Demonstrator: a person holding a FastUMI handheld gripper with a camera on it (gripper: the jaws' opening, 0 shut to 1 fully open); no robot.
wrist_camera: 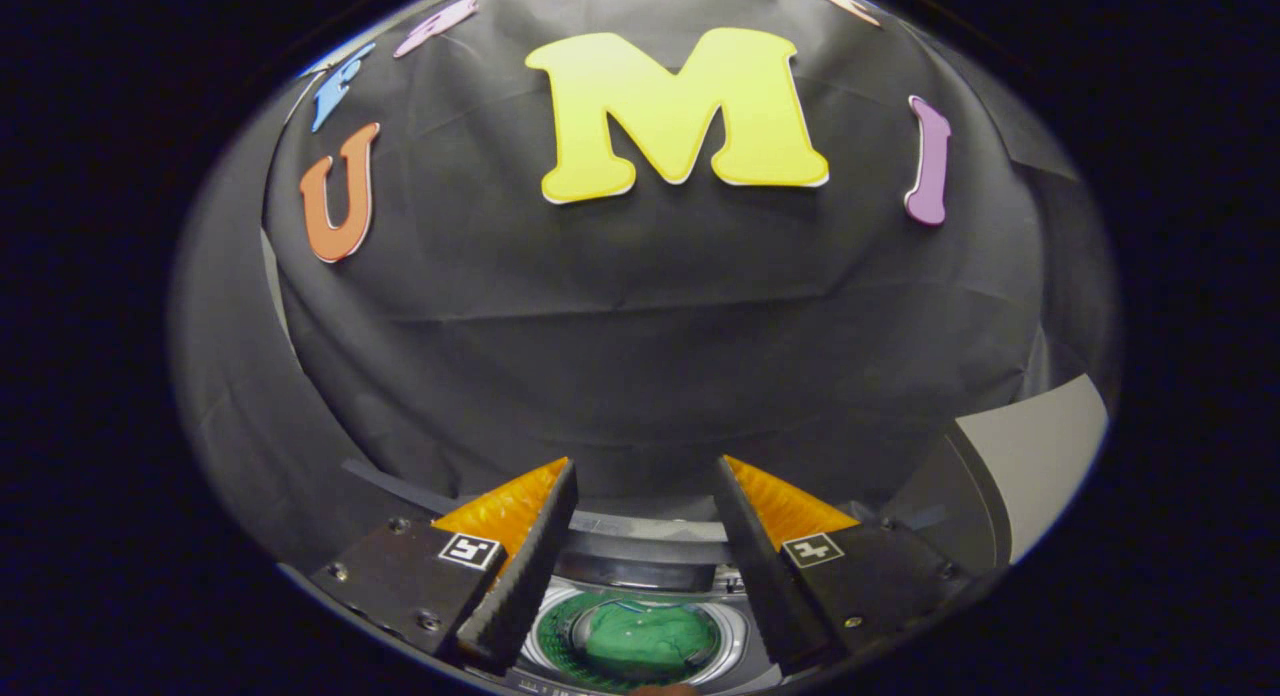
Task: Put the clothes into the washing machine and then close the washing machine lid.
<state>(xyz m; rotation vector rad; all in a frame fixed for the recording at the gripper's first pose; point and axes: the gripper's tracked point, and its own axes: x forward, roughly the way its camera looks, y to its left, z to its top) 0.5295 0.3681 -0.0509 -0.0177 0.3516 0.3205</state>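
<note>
The washing machine [640,616] sits low and near, seen from above between and below the fingers; its round drum opening shows a pale ring around a green mass, which I take to be the clothes [640,641] already lying inside (the green could also be a reflection or a liner; I cannot tell for certain). To the right, a grey curved panel [1030,456] stands up near the right finger; it is likely the machine's raised lid, though its hinge is hidden.

Cloth of this kind should handle as light, soft and limp; it sags and bunches, so a pinch on a raised fold serves better than a grab at a flat spread. The lid, if that panel is it, looks stiff, smooth and light; its free upper edge is the place to push or take hold, and it may slip under smooth pads.

The gripper [645,471] has its fingers spread wide apart, released; nothing lies between them and they touch nothing; the dark booth cloth hangs far beyond them.
</note>
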